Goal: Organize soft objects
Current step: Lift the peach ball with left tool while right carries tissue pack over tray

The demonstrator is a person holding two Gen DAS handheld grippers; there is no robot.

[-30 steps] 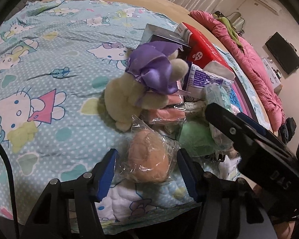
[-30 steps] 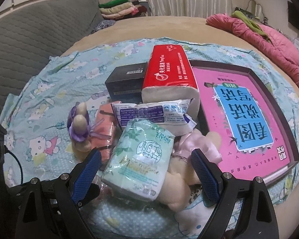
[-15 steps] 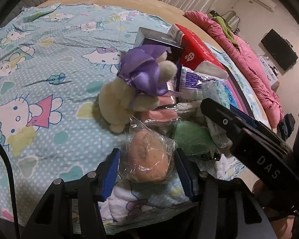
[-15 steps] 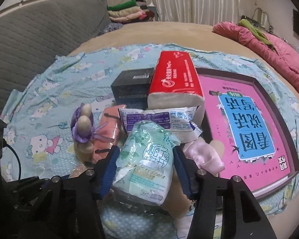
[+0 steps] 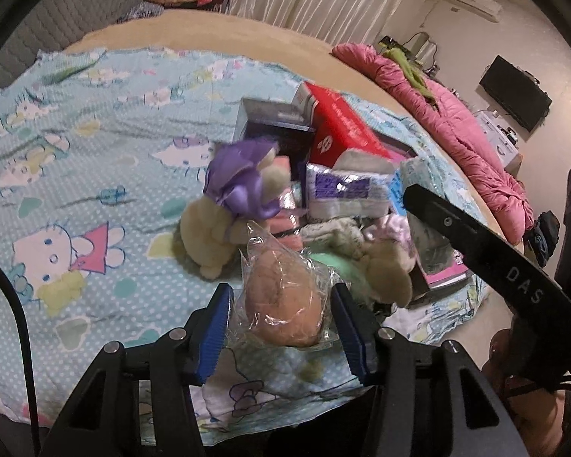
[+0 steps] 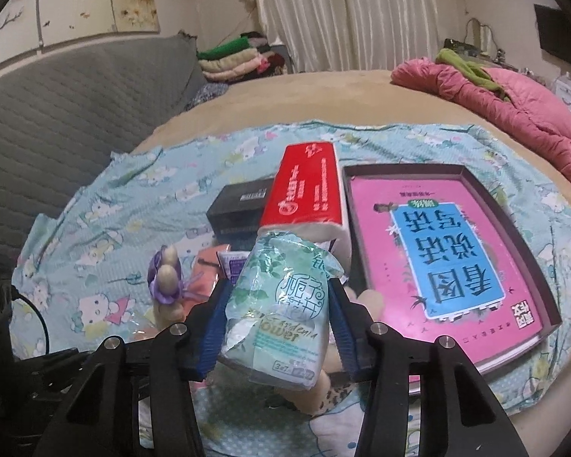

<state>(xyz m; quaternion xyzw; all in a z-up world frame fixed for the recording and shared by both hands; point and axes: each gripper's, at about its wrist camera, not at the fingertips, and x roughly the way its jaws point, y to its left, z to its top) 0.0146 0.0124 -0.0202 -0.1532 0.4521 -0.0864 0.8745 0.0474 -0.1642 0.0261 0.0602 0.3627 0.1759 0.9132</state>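
Now both grippers have closed and lifted: the left gripper [image 5: 281, 323] pinches the wrapped bun [image 5: 281, 301] and the right gripper [image 6: 276, 327] the green tissue pack [image 6: 281, 308], both raised above the near pile on the blanket [image 5: 95, 175], ready for sorting.

Both wrist views—close, forward—same pile [image 5: 342, 198].

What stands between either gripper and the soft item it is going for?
Nothing visible. The left gripper already clamps the bagged bun, and the right gripper already clamps the tissue pack, with pads against both sides of each.
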